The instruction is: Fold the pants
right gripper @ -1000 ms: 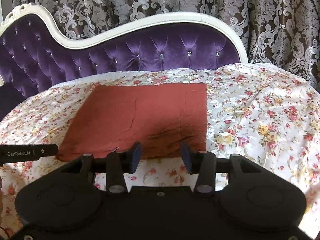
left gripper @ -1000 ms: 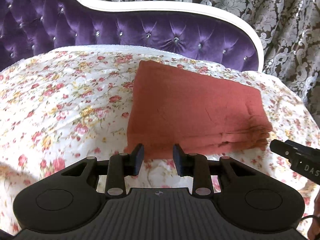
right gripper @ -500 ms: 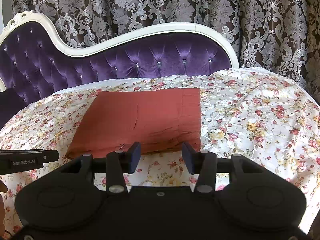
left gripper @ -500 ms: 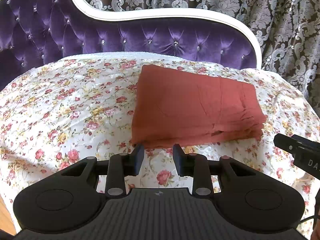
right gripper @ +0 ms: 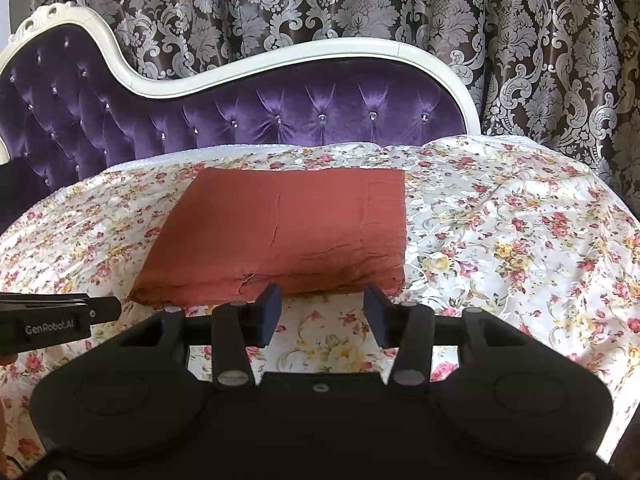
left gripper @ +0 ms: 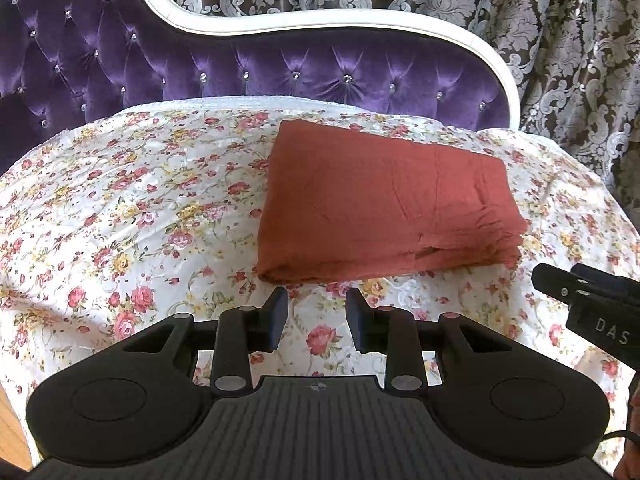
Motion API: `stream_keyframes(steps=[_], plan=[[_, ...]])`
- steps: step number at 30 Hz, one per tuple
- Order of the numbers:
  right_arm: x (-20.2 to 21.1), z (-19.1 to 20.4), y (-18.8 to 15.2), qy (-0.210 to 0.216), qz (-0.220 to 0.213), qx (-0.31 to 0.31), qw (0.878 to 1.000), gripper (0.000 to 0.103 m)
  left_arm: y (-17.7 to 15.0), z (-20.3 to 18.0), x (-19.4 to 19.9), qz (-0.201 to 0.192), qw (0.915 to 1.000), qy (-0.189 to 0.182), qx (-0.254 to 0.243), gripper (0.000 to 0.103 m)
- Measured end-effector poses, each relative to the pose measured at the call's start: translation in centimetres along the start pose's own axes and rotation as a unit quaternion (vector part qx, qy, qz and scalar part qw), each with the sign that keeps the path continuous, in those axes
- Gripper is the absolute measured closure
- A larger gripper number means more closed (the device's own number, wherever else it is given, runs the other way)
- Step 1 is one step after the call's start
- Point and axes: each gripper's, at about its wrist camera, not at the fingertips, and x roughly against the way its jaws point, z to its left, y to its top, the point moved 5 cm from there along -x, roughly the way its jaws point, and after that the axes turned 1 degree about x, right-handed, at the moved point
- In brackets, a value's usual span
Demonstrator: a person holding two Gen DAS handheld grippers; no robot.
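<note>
— Both grippers have pulled back from the cloth: a second ago the near edge of the rust-red folded pants (left gripper: pixel 384 204) sat right at the fingertips, and now a strip of the white floral bedsheet (left gripper: pixel 132 216) shows between them.

— And the pants themselves?

— Flat rectangle, stacked layers visible along the near edge, lying on the sheet towards the back, near the purple button-tufted velvet headboard with its white curved frame (left gripper: pixel 280 76). Nothing touches them.

— Left gripper (left gripper: pixel 316 320)?

— Black, jaws apart by a narrow gap, nothing between them, only flowers on the sheet beneath. It hangs just short of the pants' near left corner.

— Right one?

— The right gripper (right gripper: pixel 322 316) stands wider, also empty, pointing at the near edge of the pants towards their right half. From its camera the left tool's tip pokes in at the left edge; from the left camera the right tool shows at the right edge.

— Backdrop?

— Dark brown damask curtain with silver scrollwork (right gripper: pixel 360 4) behind the headboard.
</note>
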Motion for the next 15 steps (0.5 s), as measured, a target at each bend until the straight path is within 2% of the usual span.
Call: stream_keyframes(steps=[15], plan=[[-1.4,-0.6,-0.4,-0.033,0.041,0.004,0.999,0.048,-0.3,0.3,-1.2,0.019,0.9998,0.001,0.000,0.072]])
